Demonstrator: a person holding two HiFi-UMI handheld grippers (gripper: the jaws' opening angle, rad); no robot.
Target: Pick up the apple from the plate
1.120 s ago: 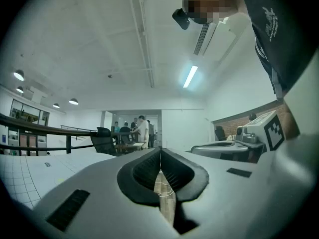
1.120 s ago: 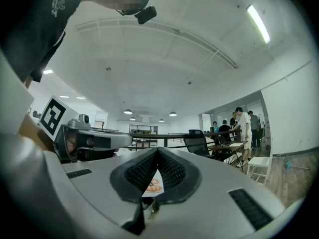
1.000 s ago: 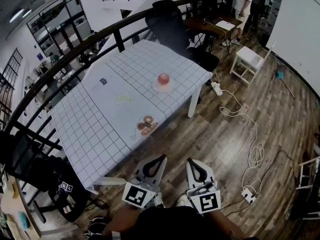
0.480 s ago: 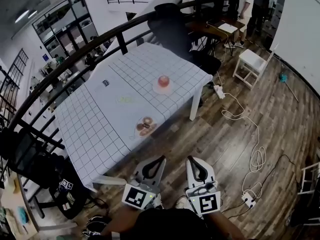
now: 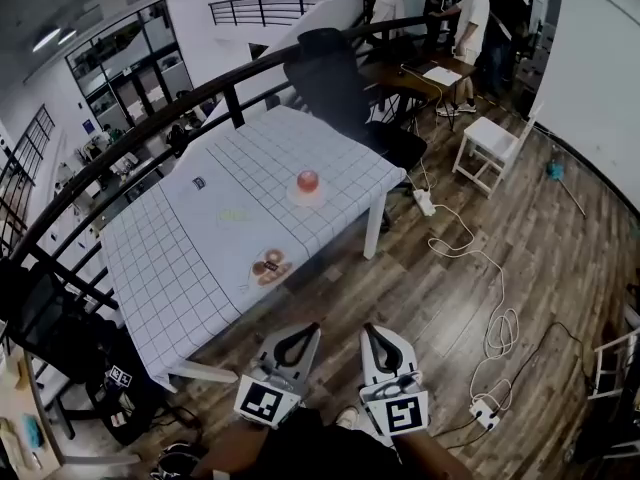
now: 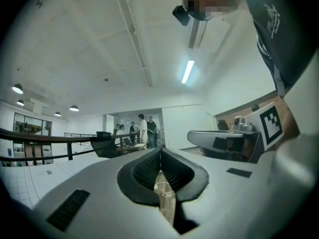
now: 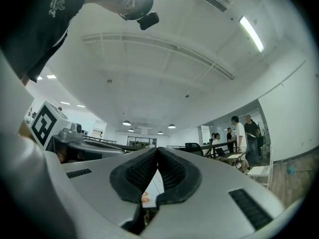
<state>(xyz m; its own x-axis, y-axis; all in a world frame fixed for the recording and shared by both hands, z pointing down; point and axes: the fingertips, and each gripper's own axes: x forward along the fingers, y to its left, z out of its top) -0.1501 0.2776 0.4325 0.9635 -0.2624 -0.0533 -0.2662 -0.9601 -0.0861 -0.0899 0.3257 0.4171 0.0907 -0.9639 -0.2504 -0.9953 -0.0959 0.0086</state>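
A red apple [image 5: 307, 180] sits on a small pale plate [image 5: 303, 199] near the right end of the white grid-cloth table [image 5: 200, 238]. Both grippers are held side by side over the wooden floor, well short of the table's near edge and far from the apple. My left gripper [image 5: 312, 327] is shut with nothing in it, its tips meeting in the left gripper view [image 6: 160, 151]. My right gripper [image 5: 368, 328] is also shut and empty, as the right gripper view [image 7: 157, 151] shows. Each points level towards the room.
A second plate [image 5: 268, 266] with brown pastries lies near the table's front edge. A black office chair [image 5: 335, 73] stands behind the table, a white stool [image 5: 488, 140] to the right. Cables [image 5: 492, 308] trail over the floor. A dark railing [image 5: 150, 113] curves behind; people [image 5: 470, 13] stand at the back.
In the head view the table and apple have shifted left and up and look slightly smaller. Both grippers stay side by side, shut, slightly lower in the picture.
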